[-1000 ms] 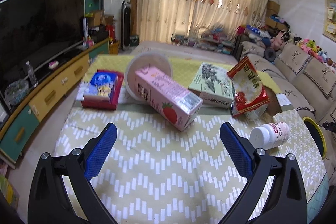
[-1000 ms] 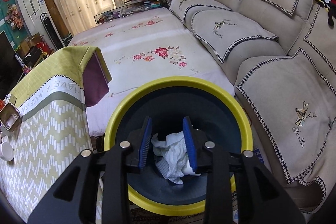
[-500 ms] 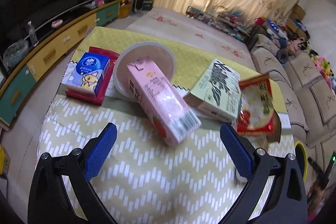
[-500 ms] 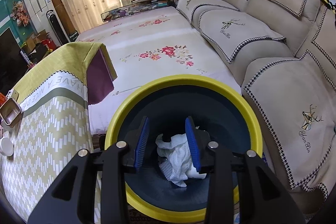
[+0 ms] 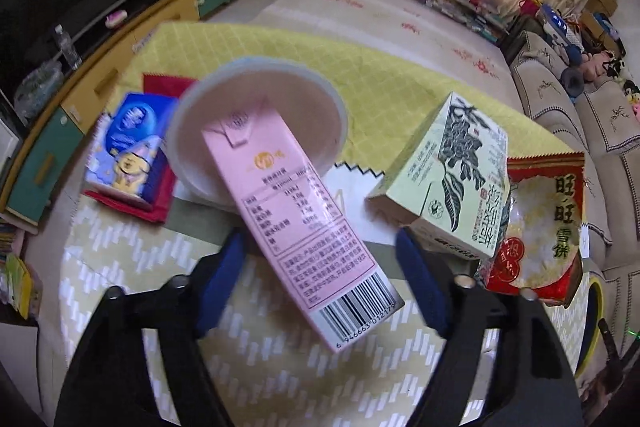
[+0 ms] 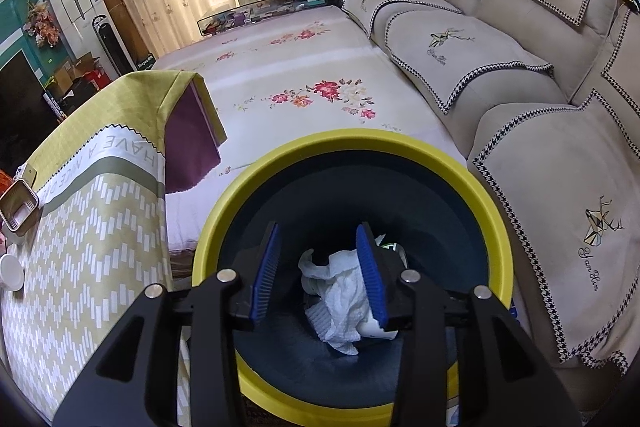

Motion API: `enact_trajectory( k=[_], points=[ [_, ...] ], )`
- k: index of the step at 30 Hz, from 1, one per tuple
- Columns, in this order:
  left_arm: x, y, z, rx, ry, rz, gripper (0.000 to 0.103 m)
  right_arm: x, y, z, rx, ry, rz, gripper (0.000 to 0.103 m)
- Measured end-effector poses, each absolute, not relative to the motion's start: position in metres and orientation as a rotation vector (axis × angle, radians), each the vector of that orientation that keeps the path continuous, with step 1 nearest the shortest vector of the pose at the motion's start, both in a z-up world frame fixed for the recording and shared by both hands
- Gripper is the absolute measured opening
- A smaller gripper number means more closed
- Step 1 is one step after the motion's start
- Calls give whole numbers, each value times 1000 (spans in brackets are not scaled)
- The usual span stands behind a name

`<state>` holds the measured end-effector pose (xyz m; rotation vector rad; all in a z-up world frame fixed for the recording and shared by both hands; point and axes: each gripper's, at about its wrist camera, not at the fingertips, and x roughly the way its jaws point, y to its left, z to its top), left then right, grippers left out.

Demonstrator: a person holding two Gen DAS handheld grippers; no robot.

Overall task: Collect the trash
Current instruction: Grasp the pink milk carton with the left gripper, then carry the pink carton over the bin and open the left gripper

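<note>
**Left closing around pink carton, right open over bin**

Left wrist view: your left hand-held gripper (image 5: 320, 279) is down over the table (image 5: 280, 367), jaws wide but just been closing. The pink carton (image 5: 298, 223) lies between the blue pads, tilted, far end propped in the white bowl (image 5: 256, 131). Pads not pressing it yet, a gap shows on both sides. Right of it, the green tea box (image 5: 452, 179), and the red snack bag (image 5: 540, 231) touching that box. Far left, the blue pack (image 5: 128, 143) on a red wrapper.

Right wrist view: your right hand-held gripper (image 6: 320, 271) is over the yellow-rimmed bin (image 6: 496, 227), jaws partly apart and just been opening, nothing clamped. The crumpled white tissue (image 6: 340, 295) lies in the bin below the pads. Table edge at left, sofa (image 6: 520, 75) at right.
</note>
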<state>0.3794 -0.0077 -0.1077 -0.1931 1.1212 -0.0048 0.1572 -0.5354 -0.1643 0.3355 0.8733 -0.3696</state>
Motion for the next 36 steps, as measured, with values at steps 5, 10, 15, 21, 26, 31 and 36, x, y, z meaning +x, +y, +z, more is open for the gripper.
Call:
enact_trajectory(
  k=[5,10,15,21,26,31,36],
  points=[
    [381,-8,-113,-186,1125,-20,62,158,-536,-168,342,881,-365,38],
    [368,-11,-106,-157,1113,-82,44,158,-533,-170,338,887,-359,38],
    [340,-15,-97,-103,1114,-141,40,158,-531,-170,336,889,-349,38],
    [282,-28,-91,-1,1136,-236,40,157,-527,-172,334,898,-342,38],
    [248,-42,-101,66,1183,-284,40,156,-527,-176,340,906,-340,38],
    [250,-40,-108,79,1189,-269,53,155,-524,-174,332,909,-335,39],
    [266,-50,-106,140,1163,-269,39,151,-527,-173,329,908,-347,42]
  ],
)
